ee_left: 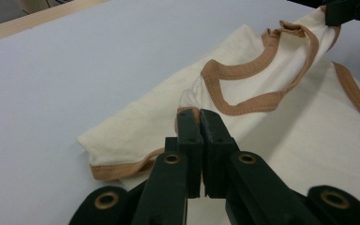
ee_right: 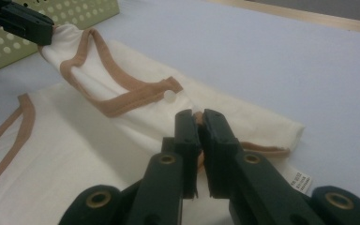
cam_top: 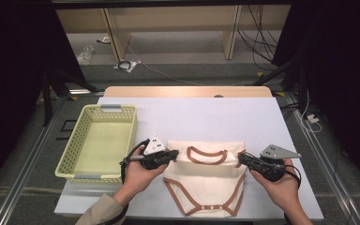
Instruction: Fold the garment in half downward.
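Low in the frame, both tongs (cam_top: 172,154) (cam_top: 241,158) clench the bodysuit's (cam_top: 205,185) shoulders, apparently to fold it on the surface (cam_top: 215,117).

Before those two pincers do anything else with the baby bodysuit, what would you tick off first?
1. Left gripper shut on the bodysuit at its shoulder: ok.
2. Right gripper shut on the opposite shoulder: ok.
3. Both pinches sit level either side of the brown neckline: ok.
4. Lower part of the garment lying flat on the white table, snaps towards the person: ok.
5. Yellow basket open and apart from the cloth: ok.
6. How many layers each pair of jaws has caught: cannot tell.
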The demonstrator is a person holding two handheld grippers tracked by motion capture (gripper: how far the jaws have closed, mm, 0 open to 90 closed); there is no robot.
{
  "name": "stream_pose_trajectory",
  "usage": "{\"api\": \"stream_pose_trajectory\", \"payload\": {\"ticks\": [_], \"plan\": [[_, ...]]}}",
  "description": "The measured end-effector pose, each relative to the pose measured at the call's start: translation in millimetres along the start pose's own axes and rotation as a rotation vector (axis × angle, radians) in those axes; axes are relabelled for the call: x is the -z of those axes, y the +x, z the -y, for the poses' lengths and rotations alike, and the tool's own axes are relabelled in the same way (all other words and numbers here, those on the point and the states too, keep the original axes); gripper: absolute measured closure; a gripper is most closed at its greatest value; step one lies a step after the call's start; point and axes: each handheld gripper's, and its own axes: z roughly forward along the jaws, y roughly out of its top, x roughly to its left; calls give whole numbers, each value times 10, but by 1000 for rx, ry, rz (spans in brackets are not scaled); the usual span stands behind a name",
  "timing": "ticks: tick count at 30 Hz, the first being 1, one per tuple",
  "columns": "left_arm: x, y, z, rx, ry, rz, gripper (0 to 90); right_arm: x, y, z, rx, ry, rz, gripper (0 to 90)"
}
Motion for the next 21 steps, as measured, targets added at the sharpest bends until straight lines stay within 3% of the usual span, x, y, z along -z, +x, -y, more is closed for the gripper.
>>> {"api": "stream_pose_trajectory", "payload": {"ticks": [21], "plan": [[48,-34,-30,-17,-11,5,869,46,30,11,3,-11,3,852]]}}
